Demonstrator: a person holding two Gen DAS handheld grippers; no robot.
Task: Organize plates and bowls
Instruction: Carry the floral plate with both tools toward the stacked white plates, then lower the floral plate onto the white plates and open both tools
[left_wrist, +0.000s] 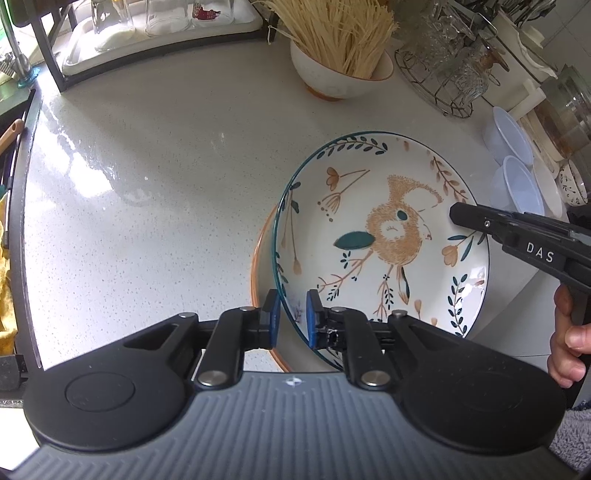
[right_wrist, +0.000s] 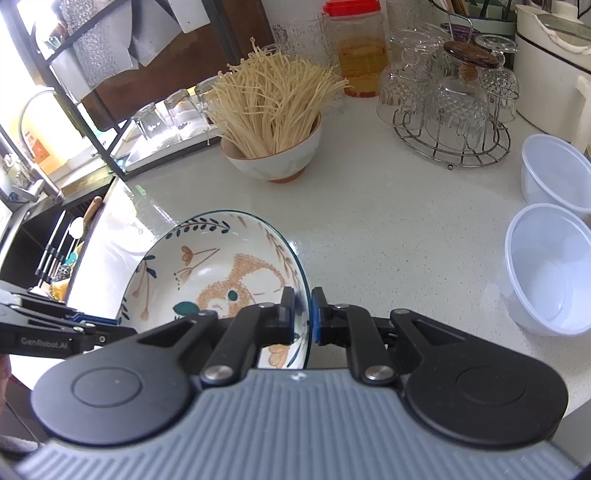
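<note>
Two grippers, one painted plate (left_wrist: 384, 236). My left gripper (left_wrist: 291, 317) straddles its near rim, blue pads at either face, a sliver of gap visible. My right gripper (right_wrist: 303, 314) pinches the opposite rim tight. Plate sits tilted over an orange-rimmed plate (left_wrist: 260, 258) beneath. Beyond my jaws: bowl of noodles (right_wrist: 273, 147). Right of my right jaws: two plastic bowls (right_wrist: 550, 269).

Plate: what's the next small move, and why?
Probably lower the plate flat onto the orange-rimmed plate beneath. The right gripper is shut on its rim, the left fingers straddle the opposite rim, and it looks tilted just above that one.
</note>
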